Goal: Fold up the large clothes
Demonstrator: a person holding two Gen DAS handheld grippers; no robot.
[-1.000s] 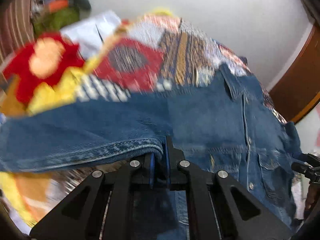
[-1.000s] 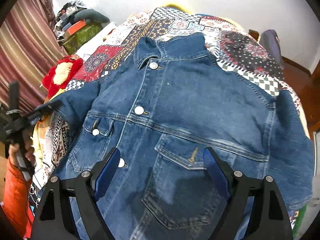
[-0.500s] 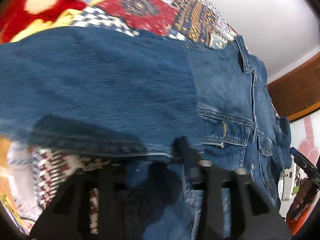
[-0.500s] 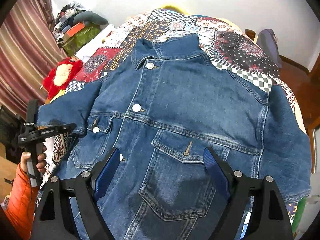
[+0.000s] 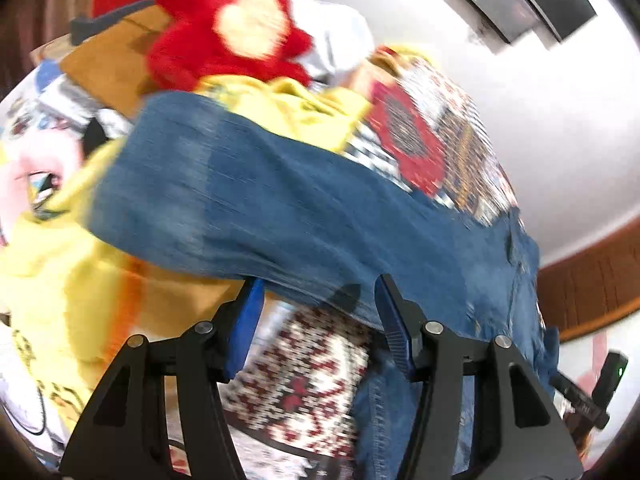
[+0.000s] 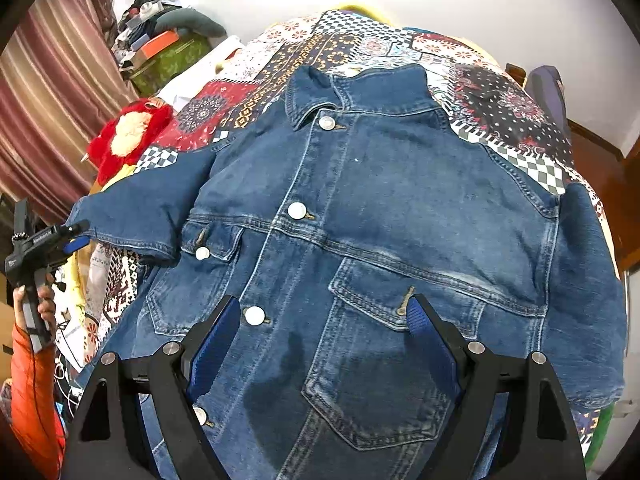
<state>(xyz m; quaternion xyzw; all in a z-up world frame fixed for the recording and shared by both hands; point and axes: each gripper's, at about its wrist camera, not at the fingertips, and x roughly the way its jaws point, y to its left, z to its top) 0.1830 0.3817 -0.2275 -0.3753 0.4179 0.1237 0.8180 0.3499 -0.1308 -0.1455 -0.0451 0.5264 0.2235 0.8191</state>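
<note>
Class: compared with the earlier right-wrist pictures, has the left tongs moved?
Yes. The left tongs have slid outward off the jacket sleeve, away from the red plush toy.

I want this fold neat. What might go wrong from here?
The left sleeve reaches past the bed edge, and the left gripper, open, holds nothing; the sleeve may sag or slide off. The right sleeve droops over the other edge, so the jacket may fold lopsided.
</note>
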